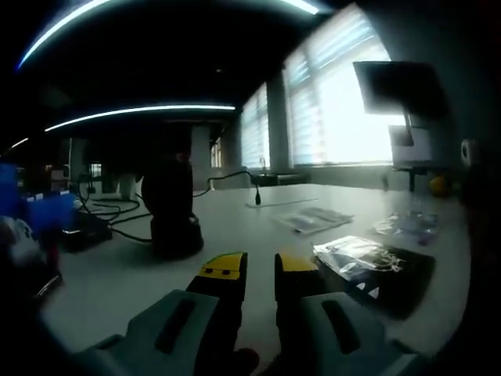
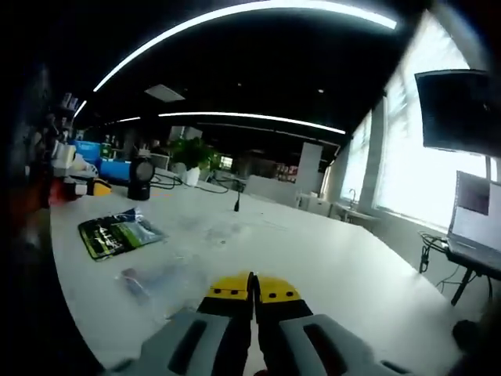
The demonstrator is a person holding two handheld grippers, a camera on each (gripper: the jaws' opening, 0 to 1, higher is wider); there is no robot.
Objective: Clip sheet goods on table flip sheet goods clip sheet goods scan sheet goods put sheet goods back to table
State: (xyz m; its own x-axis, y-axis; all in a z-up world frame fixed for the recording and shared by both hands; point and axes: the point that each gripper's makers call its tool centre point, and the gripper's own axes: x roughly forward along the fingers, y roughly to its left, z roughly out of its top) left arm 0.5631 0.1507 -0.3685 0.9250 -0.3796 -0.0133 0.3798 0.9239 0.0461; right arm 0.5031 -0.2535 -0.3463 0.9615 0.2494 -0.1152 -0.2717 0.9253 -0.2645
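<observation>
Your left gripper has grey jaws tipped in yellow with black trim, and your right gripper wears the same grey and yellow. The bench under them is plain white. You see a black packet with a glossy clear front, a green-and-black printed packet, a black scanner stand and blue bins.

In the left gripper view, the dark shiny packet has print too small to read. The clear plastic bag in the right gripper view is blurry against the white table.
</observation>
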